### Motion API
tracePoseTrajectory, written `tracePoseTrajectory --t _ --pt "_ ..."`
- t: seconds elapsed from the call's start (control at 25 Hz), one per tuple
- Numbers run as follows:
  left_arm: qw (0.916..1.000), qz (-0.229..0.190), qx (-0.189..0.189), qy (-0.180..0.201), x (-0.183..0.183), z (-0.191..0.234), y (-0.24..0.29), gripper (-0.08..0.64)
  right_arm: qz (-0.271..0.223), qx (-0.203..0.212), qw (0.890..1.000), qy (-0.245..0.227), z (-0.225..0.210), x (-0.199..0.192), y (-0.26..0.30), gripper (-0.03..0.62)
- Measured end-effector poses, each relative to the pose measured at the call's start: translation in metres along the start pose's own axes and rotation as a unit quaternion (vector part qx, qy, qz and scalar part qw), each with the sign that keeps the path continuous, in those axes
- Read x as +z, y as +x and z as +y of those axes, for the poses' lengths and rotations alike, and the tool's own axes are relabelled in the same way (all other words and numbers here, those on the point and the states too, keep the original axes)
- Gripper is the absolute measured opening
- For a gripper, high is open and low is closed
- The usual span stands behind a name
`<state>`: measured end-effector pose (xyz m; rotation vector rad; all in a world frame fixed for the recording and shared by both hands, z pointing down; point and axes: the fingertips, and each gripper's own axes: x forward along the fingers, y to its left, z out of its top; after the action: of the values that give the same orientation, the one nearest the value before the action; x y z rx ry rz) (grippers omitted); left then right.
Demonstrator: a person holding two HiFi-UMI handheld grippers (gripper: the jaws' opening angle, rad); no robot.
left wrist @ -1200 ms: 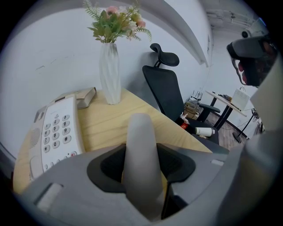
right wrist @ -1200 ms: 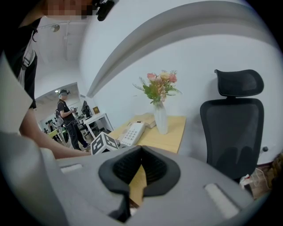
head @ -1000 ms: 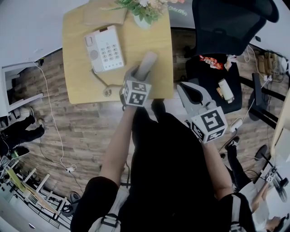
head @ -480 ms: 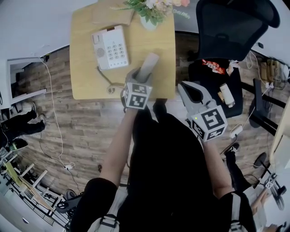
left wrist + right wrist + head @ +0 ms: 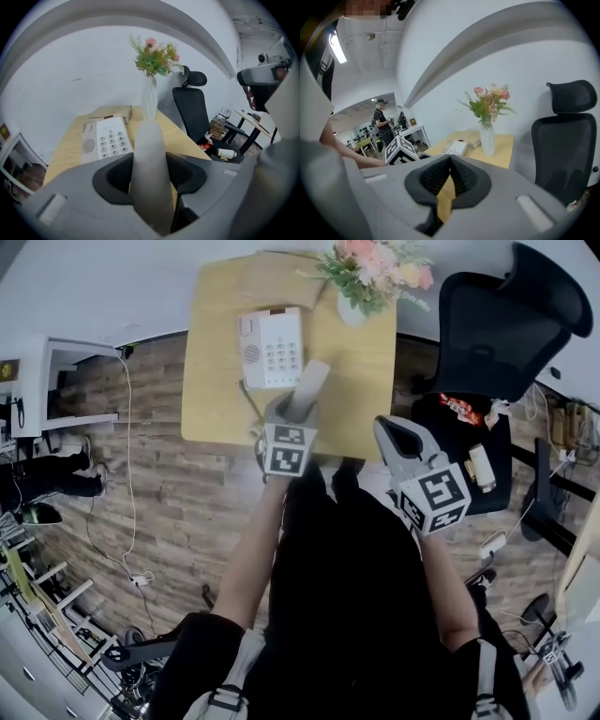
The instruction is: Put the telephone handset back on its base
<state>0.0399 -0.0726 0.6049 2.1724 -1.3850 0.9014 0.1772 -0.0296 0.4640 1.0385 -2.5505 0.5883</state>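
The white telephone base (image 5: 274,348) with its keypad lies on the wooden table (image 5: 216,399); the left gripper view shows the base (image 5: 104,139) ahead and to the left. My left gripper (image 5: 292,412) is shut on the pale grey handset (image 5: 309,385), which sticks up and forward from between the jaws, just right of the base and nearer to me. The handset (image 5: 147,154) fills the middle of the left gripper view. A cord (image 5: 249,407) runs from the base toward the table's front edge. My right gripper (image 5: 391,427) hangs shut and empty off the table's right front corner.
A white vase of pink flowers (image 5: 366,282) stands at the table's back right, and a flat tan box (image 5: 112,111) lies behind the base. A black office chair (image 5: 506,324) stands right of the table. Wood floor and a cable (image 5: 127,474) lie to the left.
My left gripper has carried the handset closer to the base, and the head view has shifted so the table sits further right. The right gripper has hardly moved.
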Motion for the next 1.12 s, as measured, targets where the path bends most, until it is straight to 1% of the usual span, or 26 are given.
tracePoseTrajectory --t 0.16,0.24,0.44,0.68,0.96,1.12 --pt "0.9993 -0.007 0.027 -0.023 0.003 0.037 -0.014 0.221 -0.006 0.005 1.0 -0.005 0.01 0.014 0.014 0.003" --pt "0.9988 -0.011 0.035 -0.033 0.005 0.055 -0.02 0.221 -0.006 0.005 1.0 -0.005 0.015 0.021 0.023 0.003" --pt "0.998 -0.014 0.034 -0.052 0.005 0.093 -0.031 0.221 -0.018 0.005 1.0 0.011 0.032 0.04 0.047 0.003" --pt "0.997 -0.016 0.036 -0.067 0.006 0.138 -0.033 0.221 -0.023 -0.004 1.0 0.011 0.053 0.059 0.079 0.003" --pt "0.9923 -0.009 0.046 -0.114 0.004 0.185 -0.023 0.221 -0.022 -0.023 0.999 0.008 0.072 0.073 0.107 0.003" --pt "0.988 -0.016 0.054 -0.144 0.009 0.199 -0.009 0.221 -0.023 -0.038 0.999 0.01 0.07 0.078 0.116 0.003"
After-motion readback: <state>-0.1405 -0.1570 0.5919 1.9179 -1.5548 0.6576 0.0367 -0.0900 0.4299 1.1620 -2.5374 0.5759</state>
